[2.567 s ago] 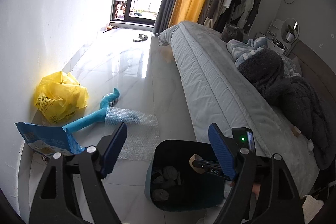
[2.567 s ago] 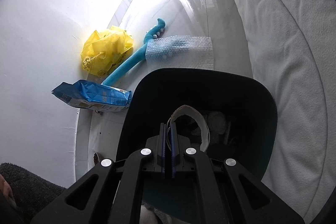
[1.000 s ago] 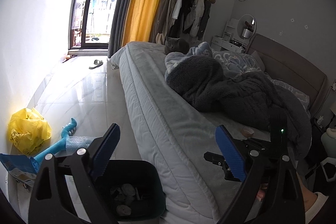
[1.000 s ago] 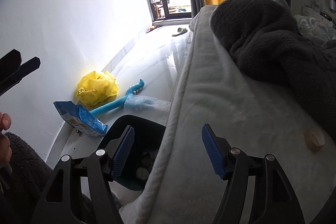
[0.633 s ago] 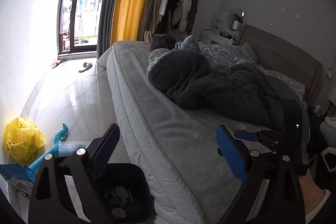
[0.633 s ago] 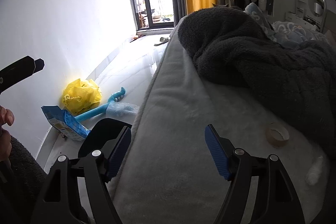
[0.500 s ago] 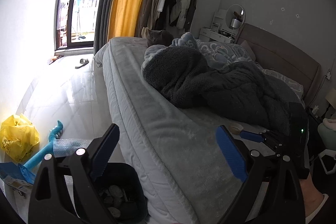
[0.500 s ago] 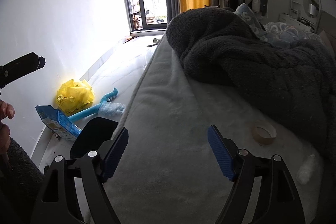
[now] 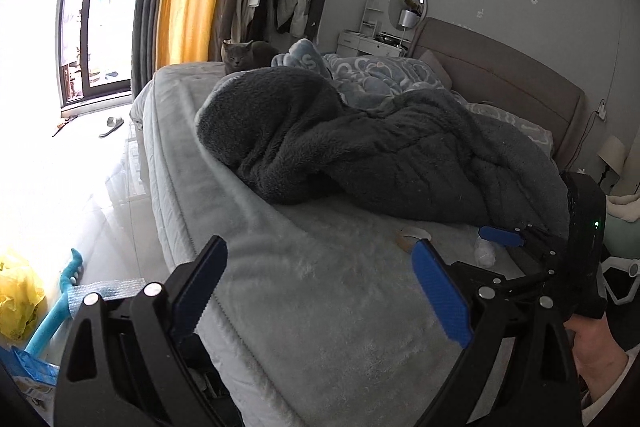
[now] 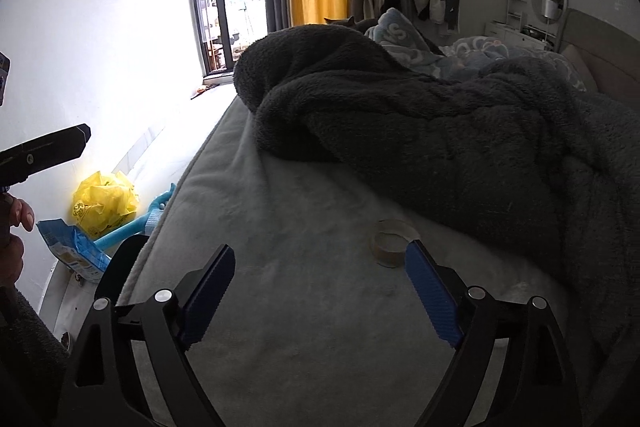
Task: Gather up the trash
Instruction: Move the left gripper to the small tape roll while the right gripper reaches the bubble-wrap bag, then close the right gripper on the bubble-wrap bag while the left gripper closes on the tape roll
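Note:
A tape roll (image 10: pixel 394 242) lies on the grey bed cover (image 10: pixel 304 227), just ahead of my right gripper (image 10: pixel 320 287), close to its right finger. The right gripper is open and empty above the bed. The roll also shows in the left wrist view (image 9: pixel 413 237), with a small white crumpled piece (image 9: pixel 485 251) beside it. My left gripper (image 9: pixel 320 287) is open and empty over the bed's edge. The dark bin (image 10: pixel 120 263) stands on the floor beside the bed, mostly hidden.
A dark fluffy blanket (image 10: pixel 460 131) is heaped just behind the roll. A grey cat (image 9: pixel 244 55) sits at the far end of the bed. On the floor by the wall lie a yellow bag (image 10: pixel 105 205), a blue packet (image 10: pixel 72 247), a blue toy (image 9: pixel 60 303) and bubble wrap (image 9: pixel 108 289).
The right gripper let go of a tape roll over the bin, opened and swung up over the bed toward the other roll. The left gripper turned from the floor to the bed.

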`<state>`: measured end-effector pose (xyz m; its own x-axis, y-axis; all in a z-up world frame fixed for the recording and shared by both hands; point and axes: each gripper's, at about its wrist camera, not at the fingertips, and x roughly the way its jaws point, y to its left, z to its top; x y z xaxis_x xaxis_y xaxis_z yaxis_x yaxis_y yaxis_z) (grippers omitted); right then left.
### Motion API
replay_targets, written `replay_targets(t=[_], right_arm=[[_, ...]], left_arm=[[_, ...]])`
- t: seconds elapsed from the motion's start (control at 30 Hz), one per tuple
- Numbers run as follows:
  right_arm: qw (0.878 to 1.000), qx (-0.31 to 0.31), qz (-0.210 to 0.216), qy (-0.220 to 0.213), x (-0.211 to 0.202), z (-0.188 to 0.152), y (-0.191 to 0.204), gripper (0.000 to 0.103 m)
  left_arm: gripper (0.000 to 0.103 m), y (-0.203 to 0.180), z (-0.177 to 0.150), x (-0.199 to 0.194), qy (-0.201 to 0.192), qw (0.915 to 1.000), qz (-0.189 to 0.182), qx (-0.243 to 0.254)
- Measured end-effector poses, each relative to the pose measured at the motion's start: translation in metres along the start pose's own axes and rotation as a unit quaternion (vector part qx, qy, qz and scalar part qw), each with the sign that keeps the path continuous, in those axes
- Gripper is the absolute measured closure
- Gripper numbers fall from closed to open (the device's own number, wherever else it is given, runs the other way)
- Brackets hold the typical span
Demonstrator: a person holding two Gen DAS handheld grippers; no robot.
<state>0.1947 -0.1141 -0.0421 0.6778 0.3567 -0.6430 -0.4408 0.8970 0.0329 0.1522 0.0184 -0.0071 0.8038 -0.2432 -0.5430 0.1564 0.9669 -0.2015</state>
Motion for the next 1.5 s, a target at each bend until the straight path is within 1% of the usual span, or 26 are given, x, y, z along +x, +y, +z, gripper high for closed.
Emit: replay_targets(t=[0.07,0.27,0.43,0.63,0.83,0.93,1.13,1.27,1.37,1.5], right_arm=[[1.0,0.002,-0.009,0.001,-0.001,-0.002,-0.013,0.015],[0.999,0.042,-0.031,0.006,-0.003,-0.015,-0.057,0.014],[0.997,0.056,-0.042,0.013,-0.001,-0.025,-0.079,0.014],[0.997,0.06,-0.05,0.019,0.002,-0.038,-0.103,0.014],[0.996,0.072,-0.053,0.013,0.004,-0.055,-0.134,0.012],[0.996,0.065,-0.057,0.023,0.01,-0.062,-0.143,0.012],[0.997,0.054,-0.044,0.043,0.025,-0.076,-0.153,0.012],[0.996,0.078,-0.031,0.036,0.029,-0.08,-0.167,0.012],[0.997,0.073,-0.011,0.03,0.033,-0.08,-0.168,0.011],[0.997,0.063,0.004,0.04,0.043,-0.077,-0.168,0.01]], left_arm=[[0.008,-0.006,0.003,0.009,-0.001,0.9999,-0.012,0.004],[0.008,-0.022,0.011,0.038,0.009,0.9997,-0.025,0.001],[0.009,-0.039,0.015,0.06,0.016,0.9991,-0.038,0.007],[0.008,-0.061,0.013,0.09,0.032,0.9979,-0.049,0.029],[0.008,-0.075,0.008,0.121,0.053,0.9961,-0.066,0.026],[0.009,-0.085,0.006,0.136,0.061,0.9948,-0.079,0.02],[0.009,-0.106,-0.001,0.165,0.082,0.9921,-0.091,0.027],[0.009,-0.114,-0.008,0.184,0.101,0.9904,-0.088,0.032],[0.009,-0.118,-0.012,0.195,0.112,0.9891,-0.09,0.032],[0.009,-0.122,-0.015,0.207,0.122,0.9883,-0.087,0.03]])
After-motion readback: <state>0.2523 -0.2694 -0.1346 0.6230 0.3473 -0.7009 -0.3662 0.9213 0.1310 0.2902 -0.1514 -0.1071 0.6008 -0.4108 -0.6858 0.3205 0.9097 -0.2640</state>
